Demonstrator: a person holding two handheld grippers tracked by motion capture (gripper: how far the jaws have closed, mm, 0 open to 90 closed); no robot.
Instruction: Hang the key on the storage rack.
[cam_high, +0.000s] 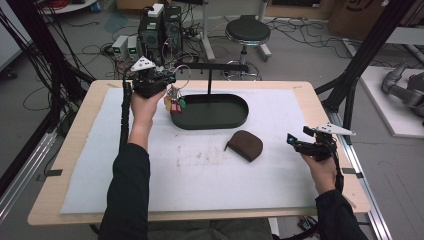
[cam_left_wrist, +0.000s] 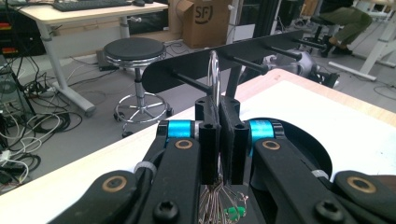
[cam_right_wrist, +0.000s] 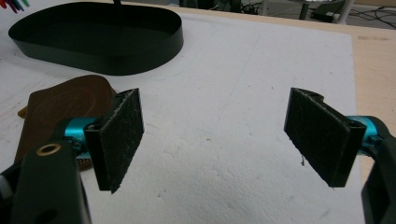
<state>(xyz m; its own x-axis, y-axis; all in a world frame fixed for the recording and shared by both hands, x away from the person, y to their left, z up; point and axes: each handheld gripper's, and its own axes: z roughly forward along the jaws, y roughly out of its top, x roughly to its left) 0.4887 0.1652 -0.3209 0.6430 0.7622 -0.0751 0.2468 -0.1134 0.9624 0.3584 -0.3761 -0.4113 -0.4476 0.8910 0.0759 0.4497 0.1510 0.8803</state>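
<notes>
Keyring: a large silver wire ring (cam_left_wrist: 214, 74) carrying a bunch of keys and small red and green tags (cam_high: 175, 104), sits clamped edge-on between your left gripper's (cam_high: 167, 79) fingers. In the left gripper view the ring rises straight up from the closed black fingers (cam_left_wrist: 208, 135), and the keys and green tag hang below them at the bottom centre of the frame. In the high view the bunch dangles at upper centre-left, over the left end of the black oval tray (cam_high: 235, 120) on the white mat.

Target, as I judge it: the black T-shaped rack (cam_left_wrist: 261, 44) with horizontal pegs that stands up from the tray. In the left gripper view the ring's top lines up close to one peg (cam_left_wrist: 191, 83), but you cannot tell from this angle whether the ring is threaded over it or just in front. Treat hanging as not yet done.

Your right gripper (cam_high: 300, 142) is at the right edge of the high view, held above the tabletop (cam_high: 75, 165), fingers wide apart and holding nothing; its own view shows bare white mat between them. The brown leather pouch (cam_high: 244, 145) lies on the mat at centre-right, untouched, just beside the right gripper's left finger in its own view.

Status: pickup done. Left: seat the ring on a peg, release.
</notes>
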